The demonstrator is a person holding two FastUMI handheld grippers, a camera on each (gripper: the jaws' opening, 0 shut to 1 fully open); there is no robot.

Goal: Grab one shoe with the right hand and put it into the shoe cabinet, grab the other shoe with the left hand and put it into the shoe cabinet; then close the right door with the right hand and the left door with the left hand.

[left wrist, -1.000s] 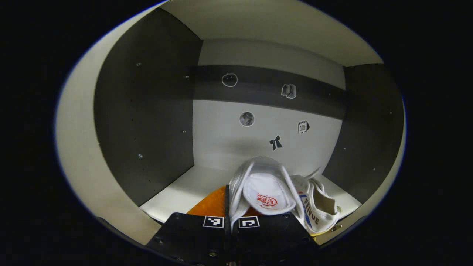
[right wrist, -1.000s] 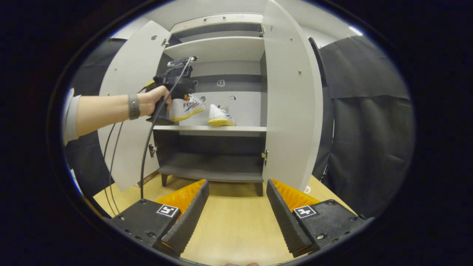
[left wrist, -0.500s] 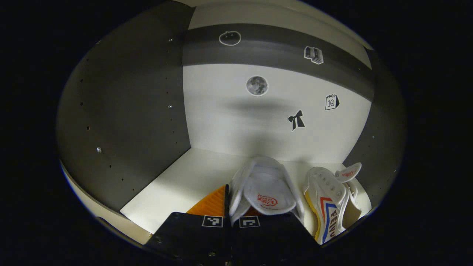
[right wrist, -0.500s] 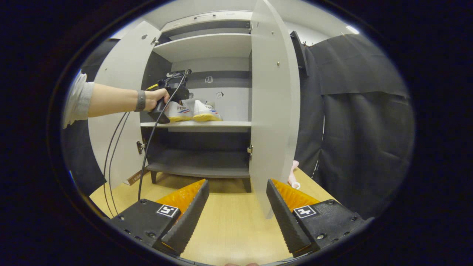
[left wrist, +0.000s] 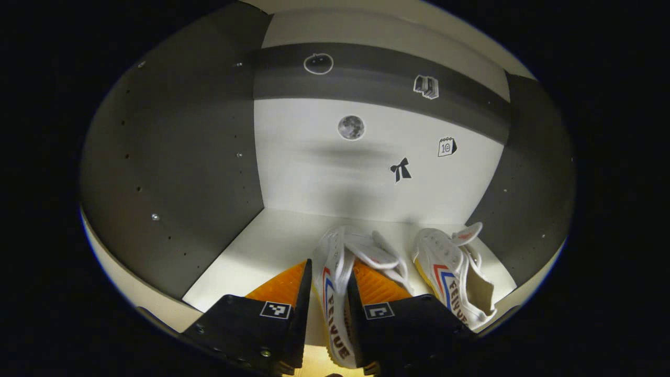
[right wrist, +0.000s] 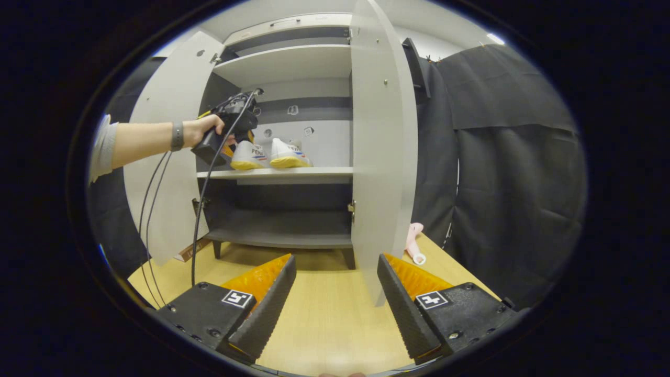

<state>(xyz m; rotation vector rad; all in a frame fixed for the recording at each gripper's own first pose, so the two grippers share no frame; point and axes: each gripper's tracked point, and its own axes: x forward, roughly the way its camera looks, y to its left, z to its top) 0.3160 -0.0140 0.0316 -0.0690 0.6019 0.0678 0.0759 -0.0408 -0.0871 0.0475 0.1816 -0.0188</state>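
Shoe cabinet (right wrist: 282, 173): two doors counted, left door (right wrist: 167, 131) and right door (right wrist: 384, 157), both standing wide open, neither yet closed. Three shelf levels are counted in the right gripper view, with the middle shelf (left wrist: 261, 246) carrying the load. Two shoes counted, both now on that shelf, side by side and near each other: the first shoe (left wrist: 455, 272) rests free toward the right wall, and the second shoe (left wrist: 337, 293) sits just left of it. Change noted: half a second ago the left gripper (left wrist: 327, 309) was pinched tight on the second shoe's collar; its fingers have since parted and the shoe's side now lies between them, sole on the shelf. Whether the pads still touch the shoe I cannot tell; the grasp reads as let go. Judgement: both placements are complete, and the door closings remain. The right gripper (right wrist: 335, 293) waits spread and empty over the wooden table (right wrist: 324, 319), facing the right door's edge.
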